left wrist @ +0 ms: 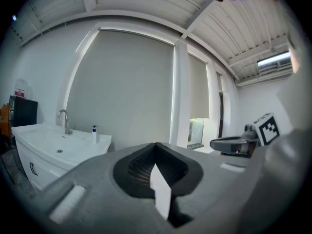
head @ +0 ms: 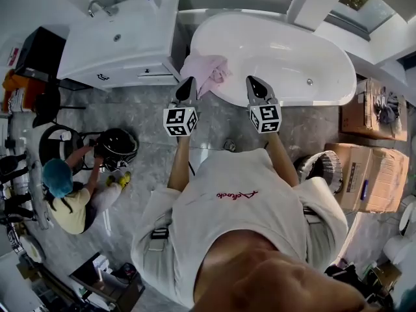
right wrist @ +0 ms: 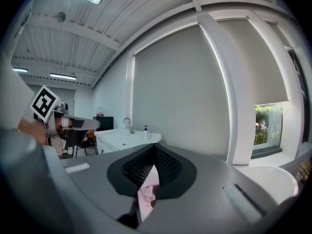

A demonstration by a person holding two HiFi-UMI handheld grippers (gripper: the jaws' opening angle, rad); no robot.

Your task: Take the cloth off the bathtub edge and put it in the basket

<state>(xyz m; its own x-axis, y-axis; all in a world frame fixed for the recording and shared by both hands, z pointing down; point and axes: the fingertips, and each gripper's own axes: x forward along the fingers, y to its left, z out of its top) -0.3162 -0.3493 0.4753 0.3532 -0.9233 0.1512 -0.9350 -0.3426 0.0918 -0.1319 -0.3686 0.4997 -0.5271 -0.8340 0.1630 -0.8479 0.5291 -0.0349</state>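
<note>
A pink cloth (head: 207, 70) hangs crumpled over the left rim of the white bathtub (head: 286, 51). My left gripper (head: 188, 83) is shut and empty; its tip hovers just short of the cloth's near-left side. My right gripper (head: 253, 82) is shut and empty too, level with the left one and to the right of the cloth, over the tub's near rim. In the right gripper view a sliver of the pink cloth (right wrist: 146, 195) shows through the slit between the closed jaws. A round white slatted basket (head: 323, 166) stands on the floor at my right, partly hidden by my shoulder.
A white sink cabinet (head: 117, 41) with a tap stands left of the tub. A person (head: 65, 197) crouches on the floor at the left beside a black round object (head: 117, 143). Cardboard boxes (head: 369, 174) sit at the right, past the basket.
</note>
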